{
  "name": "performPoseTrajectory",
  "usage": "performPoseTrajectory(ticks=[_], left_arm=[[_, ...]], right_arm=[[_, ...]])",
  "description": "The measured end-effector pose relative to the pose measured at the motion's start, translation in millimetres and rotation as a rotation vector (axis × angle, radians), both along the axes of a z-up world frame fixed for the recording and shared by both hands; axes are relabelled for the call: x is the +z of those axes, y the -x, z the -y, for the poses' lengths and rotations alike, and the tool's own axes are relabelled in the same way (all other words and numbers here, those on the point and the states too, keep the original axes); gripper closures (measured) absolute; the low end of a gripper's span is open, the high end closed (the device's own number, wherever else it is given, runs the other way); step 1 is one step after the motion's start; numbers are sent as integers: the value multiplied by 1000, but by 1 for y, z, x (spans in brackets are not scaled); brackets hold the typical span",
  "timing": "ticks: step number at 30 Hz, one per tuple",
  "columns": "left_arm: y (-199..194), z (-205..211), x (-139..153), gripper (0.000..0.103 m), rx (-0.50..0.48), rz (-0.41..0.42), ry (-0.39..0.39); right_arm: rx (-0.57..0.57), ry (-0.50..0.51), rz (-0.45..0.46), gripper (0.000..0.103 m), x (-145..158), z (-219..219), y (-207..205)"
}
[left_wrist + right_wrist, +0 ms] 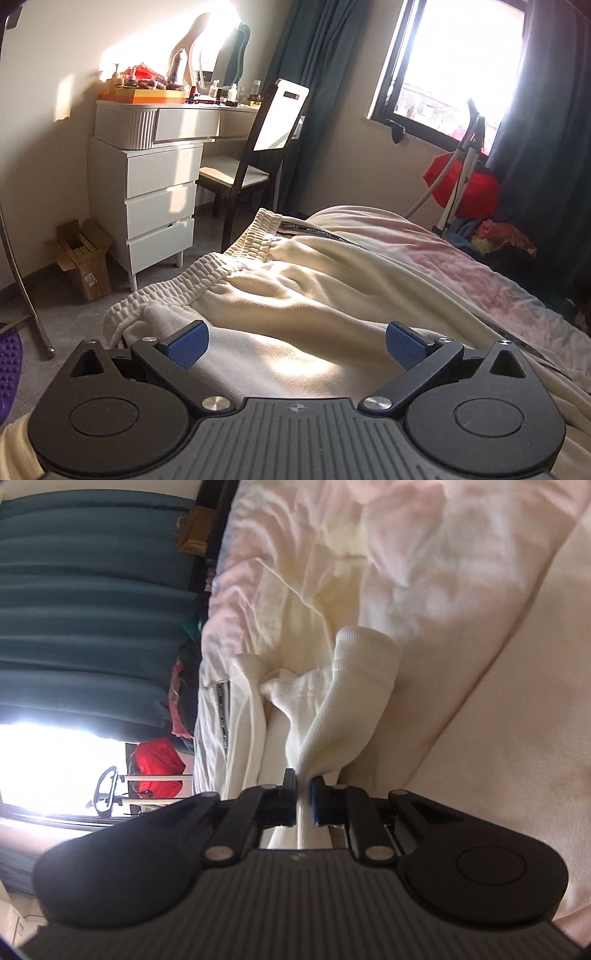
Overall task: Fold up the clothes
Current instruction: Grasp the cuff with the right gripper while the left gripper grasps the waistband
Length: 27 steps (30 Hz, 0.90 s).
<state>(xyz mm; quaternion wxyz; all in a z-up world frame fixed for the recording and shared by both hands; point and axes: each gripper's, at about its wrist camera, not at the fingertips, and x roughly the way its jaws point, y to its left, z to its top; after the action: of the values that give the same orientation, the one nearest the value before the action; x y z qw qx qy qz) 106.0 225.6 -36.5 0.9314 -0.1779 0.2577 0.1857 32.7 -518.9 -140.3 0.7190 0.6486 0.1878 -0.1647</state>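
One pair of cream trousers [295,295] is seen spread on the bed [480,280], filling the lower middle of the left wrist view. Its long axis is laid from the elastic waistband [207,273], at centre left near the bed's edge, down toward the lower right of the frame. One printed tape [321,230] is seen along the upper edge of the fabric.

The left gripper [297,345] is held low over the cloth at the bottom centre, its jaws wide apart, with nothing between the two blue pads [188,345].

In the right wrist view, which is rolled sideways, the right gripper [303,801] is clamped on a bunched fold of the trousers [325,709] at lower centre; the cloth is drawn up from the jaws toward a ribbed cuff [365,653] at mid-frame.

One white chest of drawers [155,206] and one chair [258,147] are seen in the upper left of the left view, with one window [461,62] at upper right.
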Motion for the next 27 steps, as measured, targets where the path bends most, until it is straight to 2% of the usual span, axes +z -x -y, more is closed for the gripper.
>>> performPoseTrajectory(ticks=[3,5,7,10,14,17,19,23,27], left_arm=[[8,-14,-2,0,102,-34,37],[15,-24,-4,0,186,-65,54],[23,-36,-5,0,265,-75,106],[36,-57,-9,0,368,-69,232],[44,-79,-24,2,418,-71,401],[37,-95,-51,8,386,-99,585],[37,-99,-63,9,394,-116,624],[48,-103,-58,9,386,-27,646],[67,-113,-56,10,269,249,792]], right_arm=[[-20,79,23,94,15,-3,6],[-26,74,20,94,15,-3,7],[-23,45,20,94,10,-1,8],[-18,19,30,94,7,0,8],[-18,12,40,94,5,-1,7],[-18,7,48,94,5,-1,5],[-18,4,53,94,4,-2,5],[-18,-3,64,94,3,-3,3],[-21,-20,63,94,0,-3,3]])
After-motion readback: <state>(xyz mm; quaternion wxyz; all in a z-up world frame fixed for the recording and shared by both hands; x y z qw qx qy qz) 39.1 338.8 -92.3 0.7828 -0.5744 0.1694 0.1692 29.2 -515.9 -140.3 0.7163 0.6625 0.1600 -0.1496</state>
